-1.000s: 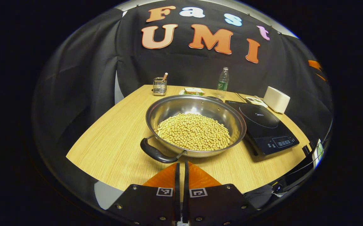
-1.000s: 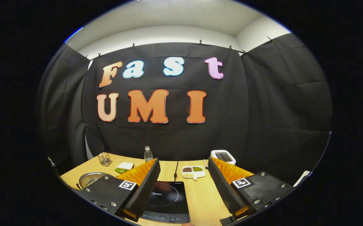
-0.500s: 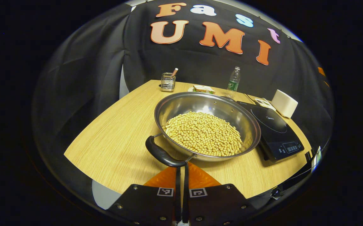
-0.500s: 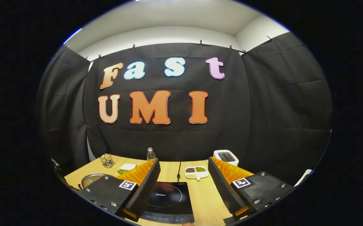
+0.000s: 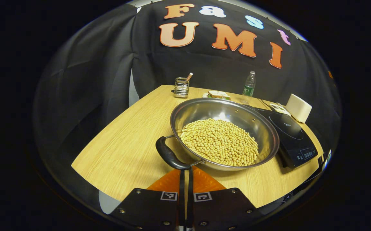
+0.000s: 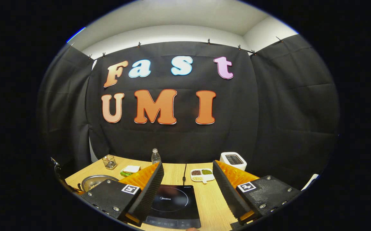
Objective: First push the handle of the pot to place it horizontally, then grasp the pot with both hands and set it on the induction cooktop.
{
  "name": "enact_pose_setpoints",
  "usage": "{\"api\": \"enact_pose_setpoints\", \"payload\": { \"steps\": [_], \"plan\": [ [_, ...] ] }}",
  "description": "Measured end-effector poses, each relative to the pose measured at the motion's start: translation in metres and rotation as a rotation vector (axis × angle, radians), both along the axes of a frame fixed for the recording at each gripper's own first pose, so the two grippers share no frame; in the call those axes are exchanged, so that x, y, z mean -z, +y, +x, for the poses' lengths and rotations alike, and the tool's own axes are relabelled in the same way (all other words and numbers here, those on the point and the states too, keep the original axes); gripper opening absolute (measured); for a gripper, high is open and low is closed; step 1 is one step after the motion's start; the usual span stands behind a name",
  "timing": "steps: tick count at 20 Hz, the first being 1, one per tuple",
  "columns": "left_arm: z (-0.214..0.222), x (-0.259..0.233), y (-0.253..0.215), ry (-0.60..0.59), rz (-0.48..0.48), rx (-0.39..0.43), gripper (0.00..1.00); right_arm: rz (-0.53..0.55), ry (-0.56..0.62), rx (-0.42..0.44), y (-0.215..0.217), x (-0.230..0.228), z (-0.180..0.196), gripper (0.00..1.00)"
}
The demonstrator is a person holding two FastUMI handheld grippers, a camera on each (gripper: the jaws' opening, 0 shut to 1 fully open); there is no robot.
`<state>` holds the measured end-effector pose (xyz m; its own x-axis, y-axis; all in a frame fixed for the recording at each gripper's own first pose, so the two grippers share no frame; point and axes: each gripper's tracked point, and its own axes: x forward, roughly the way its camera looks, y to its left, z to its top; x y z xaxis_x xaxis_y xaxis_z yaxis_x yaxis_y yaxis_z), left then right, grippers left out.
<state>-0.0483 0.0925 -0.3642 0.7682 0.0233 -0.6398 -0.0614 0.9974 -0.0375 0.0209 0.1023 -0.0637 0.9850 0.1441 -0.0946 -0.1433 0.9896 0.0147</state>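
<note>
Near the front edge of the wooden table, the steel pot, heaped with pale beans, sits just left of the black induction cooktop, which lies toward the table's right edge. The pot's near black handle points at the front-left, its long axis running slantwise rather than level across the left gripper view. The left gripper has its fingers pressed together with nothing between them, and their tips sit right at the lower end of that handle; whether they touch it cannot be told. This is the nearer gripper by far, so the push to turn the handle looks like its job. In the right gripper view, the right gripper hangs with fingers spread wide apart above the cooktop, the pot well off to its left.
</note>
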Motion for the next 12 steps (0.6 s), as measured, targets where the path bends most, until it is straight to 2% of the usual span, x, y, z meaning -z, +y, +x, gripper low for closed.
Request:
{"api": "enact_pose_setpoints", "payload": {
  "steps": [3,8,9,12],
  "plan": [
    [0.008,0.001,0.013,-0.002,0.021,-0.005,0.04,-0.013,0.005,-0.002,0.007,0.004,0.004,1.0],
    [0.022,0.001,0.028,-0.007,-0.002,-0.008,0.04,-0.015,0.015,-0.01,0.015,0.006,0.006,1.0],
    [0.025,0.003,0.031,-0.008,0.001,-0.005,0.04,-0.012,0.012,-0.013,0.017,0.005,0.005,0.95],
    [0.035,0.005,0.039,-0.006,-0.006,0.004,0.04,-0.008,0.004,-0.018,0.022,0.004,0.008,0.95]
  ]
}}
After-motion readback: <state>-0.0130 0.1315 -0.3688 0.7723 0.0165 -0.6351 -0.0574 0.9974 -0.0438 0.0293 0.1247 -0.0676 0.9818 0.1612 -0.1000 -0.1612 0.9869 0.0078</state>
